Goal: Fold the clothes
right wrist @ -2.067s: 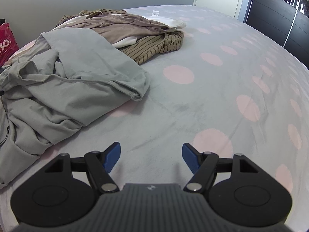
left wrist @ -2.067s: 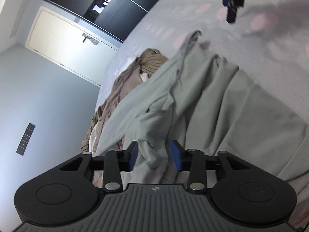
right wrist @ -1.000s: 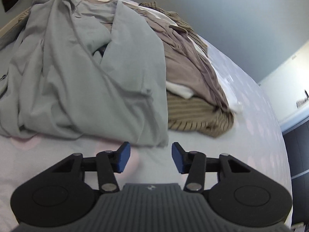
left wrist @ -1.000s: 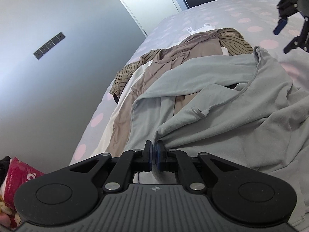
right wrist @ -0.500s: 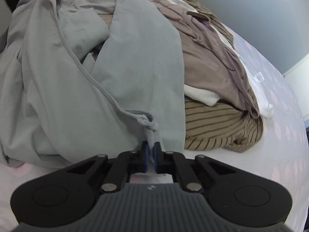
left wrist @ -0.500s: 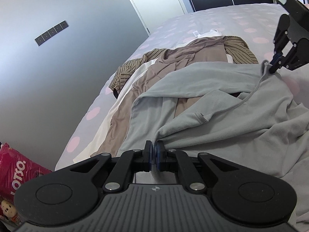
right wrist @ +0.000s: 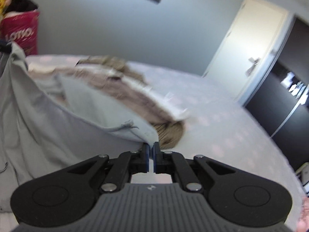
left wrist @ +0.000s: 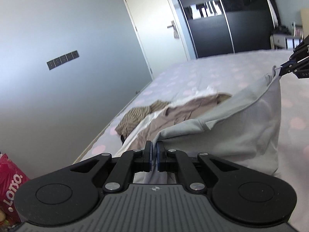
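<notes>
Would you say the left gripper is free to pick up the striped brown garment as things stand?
Probably not: the left gripper is shut on the grey garment, stretched toward the right gripper. The striped brown garment lies uncovered on the bed, but the grip must open first.

We saw a soft, matt grey cloth garment (left wrist: 241,127), a ribbed matt plastic gripper housing (left wrist: 154,208) with shiny metal pivots, a glossy black wardrobe (left wrist: 222,19), and a matt dotted bedspread (left wrist: 212,73).

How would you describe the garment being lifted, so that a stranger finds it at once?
On the polka-dot bed, clothes lie in a heap. The grey garment hangs stretched between left gripper and right gripper; its neighbours, brown and striped, lie flat.
</notes>
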The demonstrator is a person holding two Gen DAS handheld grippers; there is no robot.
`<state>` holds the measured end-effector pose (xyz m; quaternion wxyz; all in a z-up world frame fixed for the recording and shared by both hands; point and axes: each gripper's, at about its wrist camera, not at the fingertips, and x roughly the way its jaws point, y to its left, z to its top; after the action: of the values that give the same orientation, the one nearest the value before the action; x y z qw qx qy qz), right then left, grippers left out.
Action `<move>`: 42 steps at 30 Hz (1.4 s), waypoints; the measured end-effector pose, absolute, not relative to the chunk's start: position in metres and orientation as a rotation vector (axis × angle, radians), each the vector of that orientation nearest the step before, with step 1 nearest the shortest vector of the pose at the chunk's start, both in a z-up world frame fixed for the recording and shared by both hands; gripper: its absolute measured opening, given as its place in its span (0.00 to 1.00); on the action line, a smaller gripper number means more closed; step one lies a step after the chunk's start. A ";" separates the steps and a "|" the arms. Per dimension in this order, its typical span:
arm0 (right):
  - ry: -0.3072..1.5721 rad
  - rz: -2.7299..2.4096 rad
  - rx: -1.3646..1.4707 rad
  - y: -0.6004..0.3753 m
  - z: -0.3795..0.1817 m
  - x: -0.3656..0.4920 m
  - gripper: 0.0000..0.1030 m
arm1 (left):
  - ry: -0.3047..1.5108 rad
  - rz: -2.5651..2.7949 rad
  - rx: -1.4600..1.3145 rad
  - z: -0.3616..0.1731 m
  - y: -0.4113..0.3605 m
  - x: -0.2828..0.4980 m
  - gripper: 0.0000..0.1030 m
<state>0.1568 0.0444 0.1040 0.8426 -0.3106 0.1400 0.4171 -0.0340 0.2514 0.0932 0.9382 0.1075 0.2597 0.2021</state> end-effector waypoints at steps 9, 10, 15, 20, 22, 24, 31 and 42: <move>0.011 0.611 -0.490 -0.053 0.240 0.081 0.03 | 0.321 0.108 0.020 0.197 0.214 -0.091 0.02; -0.020 0.574 -0.472 -0.068 0.255 0.071 0.03 | 0.312 0.056 0.012 0.204 0.207 -0.095 0.02; -0.087 0.426 -0.452 -0.135 0.303 0.029 0.03 | 0.280 -0.150 -0.035 0.224 0.177 -0.100 0.02; -0.078 0.270 -0.430 -0.208 0.312 -0.006 0.03 | 0.340 -0.347 -0.070 0.222 0.157 -0.070 0.02; -0.027 0.219 -0.436 -0.234 0.303 -0.012 0.03 | 0.371 -0.407 -0.057 0.217 0.145 -0.049 0.02; 0.048 0.200 -0.454 -0.250 0.285 -0.012 0.03 | 0.429 -0.463 -0.059 0.208 0.133 -0.027 0.02; 0.338 0.189 -0.433 -0.285 0.193 0.008 0.04 | 0.693 -0.556 0.017 0.127 0.094 0.037 0.02; 0.619 0.195 -0.335 -0.328 0.070 0.054 0.04 | 0.991 -0.675 0.020 0.011 0.052 0.094 0.02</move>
<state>0.0541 -0.3278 0.0705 0.9340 -0.1640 0.3028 0.0953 0.0936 0.0521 0.0105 0.8256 0.0096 0.4664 -0.3174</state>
